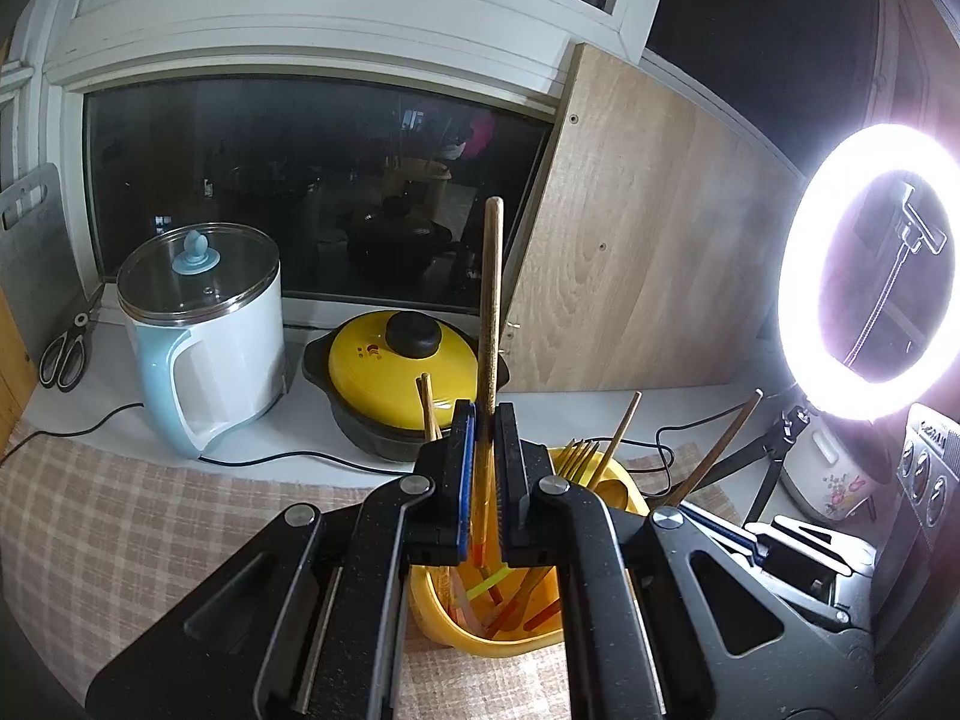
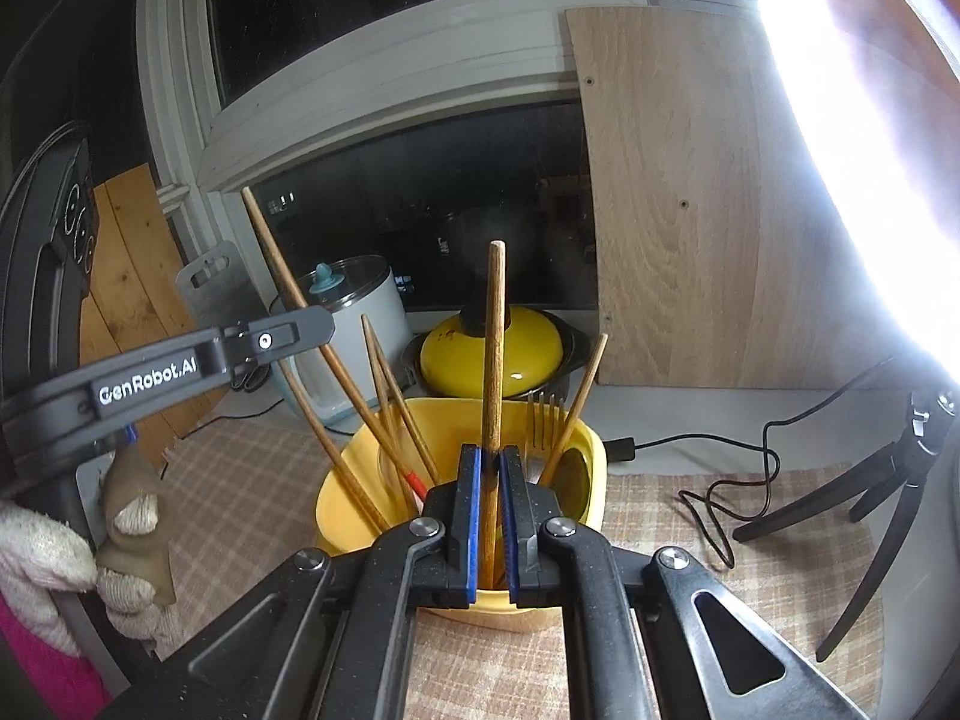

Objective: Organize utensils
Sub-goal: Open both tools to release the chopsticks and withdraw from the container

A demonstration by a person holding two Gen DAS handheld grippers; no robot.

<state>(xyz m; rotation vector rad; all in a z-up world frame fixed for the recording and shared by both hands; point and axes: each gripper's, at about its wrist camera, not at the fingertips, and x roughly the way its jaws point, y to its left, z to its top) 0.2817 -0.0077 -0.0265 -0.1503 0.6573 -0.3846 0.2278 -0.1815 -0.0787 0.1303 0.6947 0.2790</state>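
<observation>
In the left wrist view my left gripper (image 1: 486, 414) is shut on an upright wooden chopstick (image 1: 492, 300), right above a yellow utensil holder (image 1: 438, 612). The holder contains several chopsticks and a gold fork (image 1: 579, 456). My right gripper (image 2: 491, 453) is shut on a second wooden chopstick (image 2: 495, 360), its lower end inside the same holder (image 2: 336, 504). In the right wrist view the left gripper (image 2: 282, 336) reaches in from the left with its chopstick (image 2: 288, 300) slanting down into the holder. A gloved hand (image 2: 48, 546) grips its handle. The right gripper (image 1: 720, 531) shows at the lower right of the left view.
A yellow-lidded pot (image 1: 384, 372) and a white-and-blue electric kettle (image 1: 228, 330) stand behind the holder by the window. Scissors (image 1: 66, 348) lie far left. A ring light (image 1: 870, 270) on a tripod (image 2: 888, 480) stands right, with a black cable (image 2: 720, 480) on the checked cloth.
</observation>
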